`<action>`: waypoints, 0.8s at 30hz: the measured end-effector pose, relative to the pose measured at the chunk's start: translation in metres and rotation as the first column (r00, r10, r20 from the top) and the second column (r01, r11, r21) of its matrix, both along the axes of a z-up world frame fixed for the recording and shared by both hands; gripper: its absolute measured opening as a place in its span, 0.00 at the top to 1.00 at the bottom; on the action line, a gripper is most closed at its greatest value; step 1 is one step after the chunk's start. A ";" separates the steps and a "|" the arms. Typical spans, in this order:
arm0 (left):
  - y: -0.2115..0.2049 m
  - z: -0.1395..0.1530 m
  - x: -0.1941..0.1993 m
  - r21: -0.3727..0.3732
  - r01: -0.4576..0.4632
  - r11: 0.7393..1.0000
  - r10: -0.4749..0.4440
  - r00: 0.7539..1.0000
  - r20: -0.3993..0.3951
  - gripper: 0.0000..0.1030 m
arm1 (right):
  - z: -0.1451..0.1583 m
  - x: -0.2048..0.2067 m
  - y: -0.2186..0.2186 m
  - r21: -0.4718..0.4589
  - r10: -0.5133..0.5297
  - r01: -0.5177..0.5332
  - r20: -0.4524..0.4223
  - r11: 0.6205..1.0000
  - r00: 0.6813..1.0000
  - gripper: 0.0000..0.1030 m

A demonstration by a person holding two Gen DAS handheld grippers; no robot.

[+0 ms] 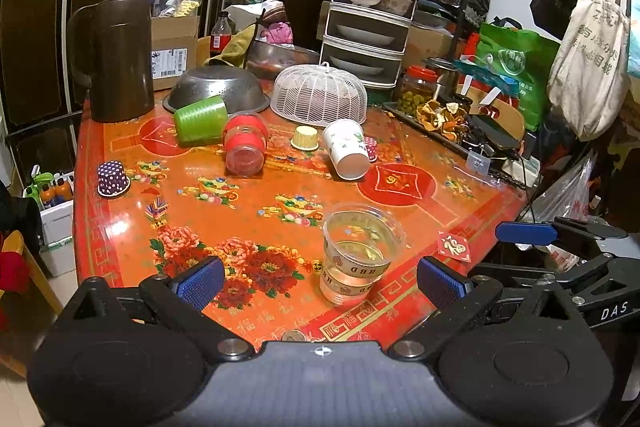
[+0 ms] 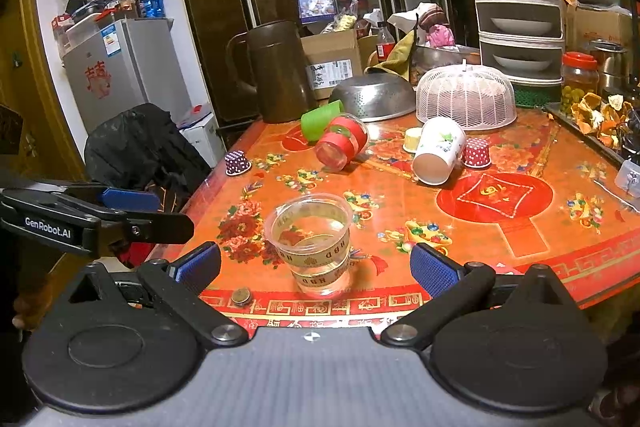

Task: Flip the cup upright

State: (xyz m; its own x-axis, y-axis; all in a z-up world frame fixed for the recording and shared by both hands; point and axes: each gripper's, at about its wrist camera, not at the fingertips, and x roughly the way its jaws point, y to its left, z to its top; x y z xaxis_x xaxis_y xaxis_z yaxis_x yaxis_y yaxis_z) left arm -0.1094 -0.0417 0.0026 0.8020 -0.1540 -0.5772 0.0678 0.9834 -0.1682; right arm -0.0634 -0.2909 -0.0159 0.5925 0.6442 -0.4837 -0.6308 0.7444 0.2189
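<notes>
- The clear plastic cup (image 1: pixel 357 254) stands upright near the front edge of the red patterned table (image 1: pixel 400 155), mouth up, with gold "HBD" bands around its wall.
- The left gripper (image 1: pixel 320 281) has its blue pads (image 1: pixel 200 282) spread wide and holds nothing; the cup sits just ahead of the gap, at about 1 o'clock from its middle, touching neither pad.
- The right gripper (image 2: pixel 316 265) is also spread wide and empty, with the cup at 12 o'clock between its fingertips' lines, apart from both.
- At 11 o'clock from the cup, farther back, a green cup (image 2: pixel 322 120) and a red-banded clear cup (image 2: pixel 342 143) lie on their sides, touching.
- At 1 o'clock a white paper cup (image 2: pixel 438 151) lies tipped, beside a red dotted cupcake liner (image 2: pixel 476 153).
- A purple dotted liner (image 1: pixel 113 179) stands inverted at 10 o'clock, well apart.
</notes>
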 end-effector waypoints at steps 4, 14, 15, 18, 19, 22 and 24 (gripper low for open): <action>0.000 -0.002 0.001 -0.003 0.002 1.000 -0.002 1.000 -0.007 0.00 | -0.001 0.001 0.000 0.007 0.002 -0.002 -0.001 1.000 1.000 0.01; 0.000 -0.003 0.001 -0.004 0.007 1.000 -0.007 1.000 -0.010 0.00 | -0.002 0.002 0.002 0.001 0.002 -0.002 -0.002 1.000 1.000 0.01; 0.000 -0.003 0.001 -0.005 0.006 1.000 -0.006 1.000 -0.010 0.00 | -0.002 0.002 0.002 0.001 0.002 -0.002 -0.003 1.000 1.000 0.01; 0.000 -0.004 0.002 -0.008 0.004 1.000 -0.004 1.000 -0.012 0.00 | -0.002 0.002 0.002 0.001 0.001 -0.001 -0.003 1.000 1.000 0.01; 0.000 -0.004 0.002 -0.008 0.004 1.000 -0.004 1.000 -0.012 0.00 | -0.002 0.002 0.002 0.001 0.001 -0.001 -0.003 1.000 1.000 0.01; -0.001 -0.005 0.002 -0.009 0.003 1.000 -0.003 1.000 -0.013 0.00 | -0.003 0.003 0.000 0.002 -0.002 0.002 -0.004 1.000 1.000 0.01; -0.001 -0.005 0.002 -0.008 0.003 1.000 -0.003 1.000 -0.013 0.00 | -0.003 0.003 -0.001 0.001 -0.003 0.003 -0.003 1.000 1.000 0.01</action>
State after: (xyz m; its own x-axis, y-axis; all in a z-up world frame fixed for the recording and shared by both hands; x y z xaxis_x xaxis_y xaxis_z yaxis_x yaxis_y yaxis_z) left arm -0.1077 -0.0423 -0.0023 0.7940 -0.1609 -0.5863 0.0681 0.9818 -0.1772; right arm -0.0605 -0.2917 -0.0187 0.5931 0.6431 -0.4845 -0.6279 0.7461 0.2217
